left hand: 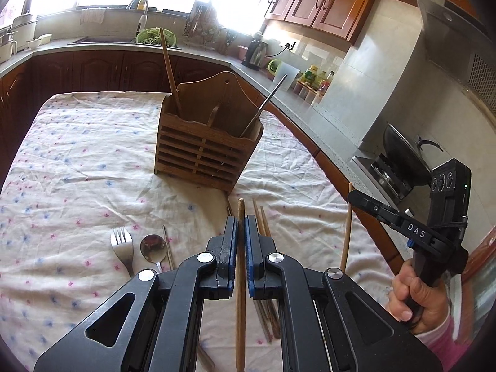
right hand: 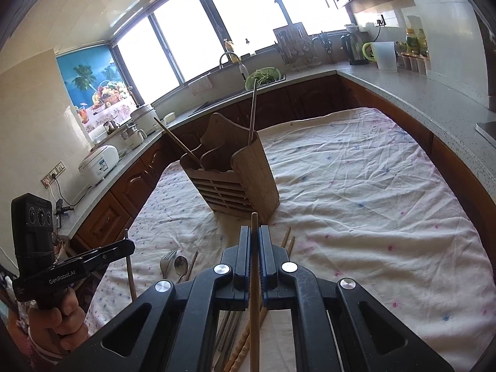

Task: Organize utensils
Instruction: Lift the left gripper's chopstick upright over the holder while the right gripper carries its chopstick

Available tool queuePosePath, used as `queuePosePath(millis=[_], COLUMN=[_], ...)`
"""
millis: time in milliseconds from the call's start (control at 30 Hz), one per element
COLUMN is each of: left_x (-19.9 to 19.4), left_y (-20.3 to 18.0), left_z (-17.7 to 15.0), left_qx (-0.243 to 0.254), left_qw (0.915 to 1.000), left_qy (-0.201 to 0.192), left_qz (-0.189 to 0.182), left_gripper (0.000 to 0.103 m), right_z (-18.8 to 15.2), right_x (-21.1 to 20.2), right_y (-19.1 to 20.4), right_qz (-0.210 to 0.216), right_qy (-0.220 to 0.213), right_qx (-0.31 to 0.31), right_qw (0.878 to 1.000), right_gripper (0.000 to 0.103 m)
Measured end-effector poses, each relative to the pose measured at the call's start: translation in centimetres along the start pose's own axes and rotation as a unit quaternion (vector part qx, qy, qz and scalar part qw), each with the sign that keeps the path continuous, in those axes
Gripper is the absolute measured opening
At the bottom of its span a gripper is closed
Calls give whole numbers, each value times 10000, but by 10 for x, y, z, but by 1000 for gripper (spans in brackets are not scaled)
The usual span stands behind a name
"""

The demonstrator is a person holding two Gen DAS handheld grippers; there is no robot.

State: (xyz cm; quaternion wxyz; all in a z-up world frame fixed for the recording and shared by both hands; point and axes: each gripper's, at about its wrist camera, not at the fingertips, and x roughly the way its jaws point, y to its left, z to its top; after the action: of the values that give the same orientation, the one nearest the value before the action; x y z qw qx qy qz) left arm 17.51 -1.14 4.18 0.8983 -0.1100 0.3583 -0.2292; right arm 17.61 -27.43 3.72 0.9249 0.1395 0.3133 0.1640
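A wooden utensil holder (left hand: 208,142) stands on the cloth-covered table (left hand: 77,161); it also shows in the right wrist view (right hand: 238,173). It holds one wooden chopstick (left hand: 170,71) and one metal chopstick (left hand: 263,105). My left gripper (left hand: 241,226) is shut on a wooden chopstick (left hand: 240,294), held above the table in front of the holder. My right gripper (right hand: 254,235) is shut on another wooden chopstick (right hand: 254,294); in the left wrist view it (left hand: 352,197) is at the right. A fork (left hand: 122,248), a spoon (left hand: 152,248) and several loose chopsticks (left hand: 263,220) lie on the cloth.
A kitchen counter (left hand: 325,117) wraps round the table, with a sink (left hand: 102,39), a green colander (left hand: 156,36), a kettle (left hand: 255,52) and bottles (left hand: 313,77). A wok (left hand: 403,158) sits on the stove at the right. A rice cooker (right hand: 99,164) stands on the left counter.
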Motion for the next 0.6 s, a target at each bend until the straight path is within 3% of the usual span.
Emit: queuePosePath(millis=[600], left_x=[-27], left_y=[-4], left_z=[13], left_qx=[45], left_qw=[9993], left_qy=[-384], left_qz=[-23], left_gripper=[4], right_z=[19], right_x=[-32], right_y=[17], right_qz=[187], right_qy=[-468], right_qx=[-148], right_qw=[9986], right_gripper=[5])
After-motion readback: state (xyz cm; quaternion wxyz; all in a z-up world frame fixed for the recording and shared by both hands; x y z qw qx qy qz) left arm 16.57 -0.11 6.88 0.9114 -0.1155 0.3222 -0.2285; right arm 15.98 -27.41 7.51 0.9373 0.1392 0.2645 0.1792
